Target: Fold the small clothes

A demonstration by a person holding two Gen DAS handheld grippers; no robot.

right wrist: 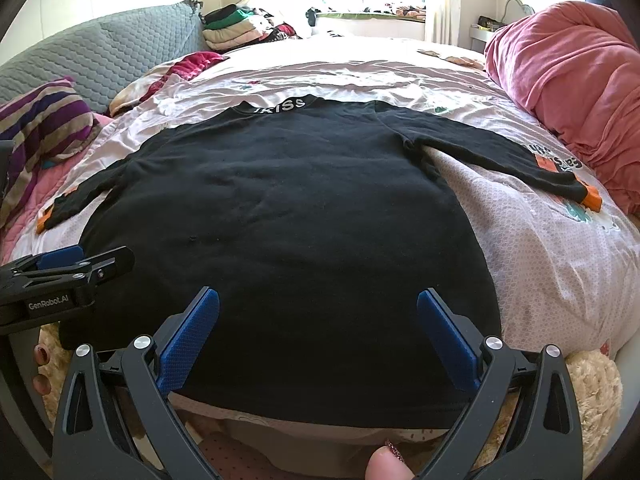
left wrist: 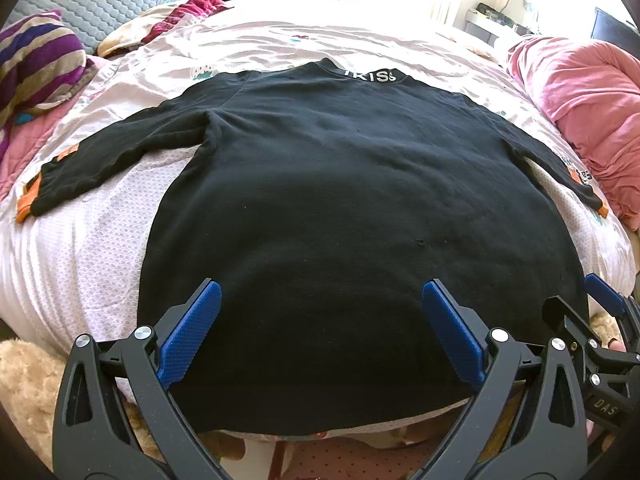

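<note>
A black long-sleeved top (left wrist: 328,184) (right wrist: 280,216) lies flat on the bed, white letters on its collar at the far end, both sleeves spread out with orange cuffs (left wrist: 28,200) (right wrist: 592,198). Its hem hangs at the near edge of the bed. My left gripper (left wrist: 320,320) stands open over the left part of the hem, nothing between its blue pads (left wrist: 188,340). My right gripper (right wrist: 318,324) stands open over the right part of the hem, also empty. Each gripper shows at the edge of the other's view: the right gripper (left wrist: 600,316) and the left gripper (right wrist: 68,268).
The bed has a pale pink patterned sheet (left wrist: 80,256) (right wrist: 540,256). A pink duvet (right wrist: 568,80) is bundled at the right, a striped pillow (left wrist: 36,64) at the left, a grey quilted headboard (right wrist: 100,60) and folded clothes (right wrist: 236,28) behind. A beige plush rug (right wrist: 592,392) lies below the bed edge.
</note>
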